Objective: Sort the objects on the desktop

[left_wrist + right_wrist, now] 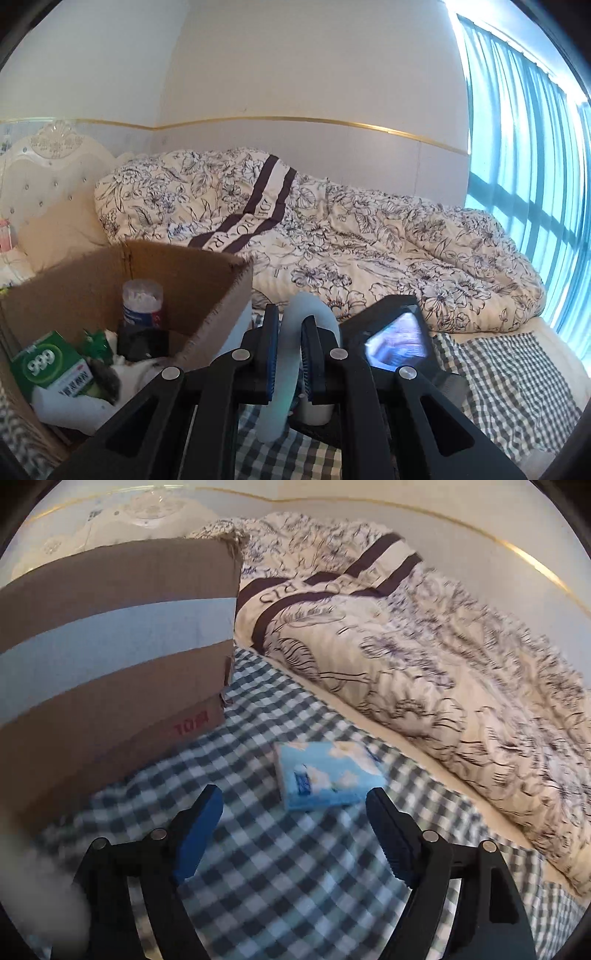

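The cardboard box (110, 280) stands on the checked sheet (280, 886), the floral quilt (424, 672) heaped beyond it. Right of the box's open top, the left gripper (290, 350) is clamped on a pale bent tube (291, 365). Further right, the right gripper (295, 830) hangs wide open and empty just short of a blue tissue pack (327, 775).
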The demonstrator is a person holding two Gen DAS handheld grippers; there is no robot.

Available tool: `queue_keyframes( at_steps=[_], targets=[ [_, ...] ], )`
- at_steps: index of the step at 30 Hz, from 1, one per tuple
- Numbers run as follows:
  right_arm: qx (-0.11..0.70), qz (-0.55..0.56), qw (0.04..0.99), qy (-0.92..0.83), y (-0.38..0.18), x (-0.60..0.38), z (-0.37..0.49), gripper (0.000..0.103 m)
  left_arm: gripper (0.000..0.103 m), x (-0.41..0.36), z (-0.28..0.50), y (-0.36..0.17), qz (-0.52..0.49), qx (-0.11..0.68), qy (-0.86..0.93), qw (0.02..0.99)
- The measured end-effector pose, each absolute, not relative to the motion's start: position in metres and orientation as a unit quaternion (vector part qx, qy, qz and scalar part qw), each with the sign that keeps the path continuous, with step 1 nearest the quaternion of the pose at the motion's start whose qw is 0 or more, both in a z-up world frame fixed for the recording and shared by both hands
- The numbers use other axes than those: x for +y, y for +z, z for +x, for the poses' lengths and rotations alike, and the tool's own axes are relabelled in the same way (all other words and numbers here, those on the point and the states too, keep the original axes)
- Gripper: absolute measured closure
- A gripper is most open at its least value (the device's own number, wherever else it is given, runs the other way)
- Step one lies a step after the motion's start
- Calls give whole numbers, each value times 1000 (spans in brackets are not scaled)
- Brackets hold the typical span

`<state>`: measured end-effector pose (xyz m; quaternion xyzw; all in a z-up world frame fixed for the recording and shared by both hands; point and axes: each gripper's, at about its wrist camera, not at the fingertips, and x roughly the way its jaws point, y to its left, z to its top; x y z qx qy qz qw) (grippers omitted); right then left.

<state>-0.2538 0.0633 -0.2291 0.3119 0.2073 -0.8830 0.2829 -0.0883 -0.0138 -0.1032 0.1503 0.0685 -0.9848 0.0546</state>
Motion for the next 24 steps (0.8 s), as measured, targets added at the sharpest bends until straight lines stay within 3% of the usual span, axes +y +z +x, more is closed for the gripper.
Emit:
queue_keyframes(
  at_steps=[9,11,15,19,24],
  targets=[
    [195,384,250,-867,-243,42,-306,20,92,-48,-80,-62,144,77,-984,74],
    [205,384,264,-861,-242,37,-305,43,92,-57,-78,-54,143,78,-983,81],
    [202,393,263,-858,-236,33,-301,65,92,-73,-78,-43,146,83,-981,94],
    [181,390,263,-864,-222,38,-294,81,92,-84,-79,-38,147,83,-980,107],
    [138,392,268,-869,-212,58,-280,90,92,-96,-83,-35,149,78,-979,118]
  ],
)
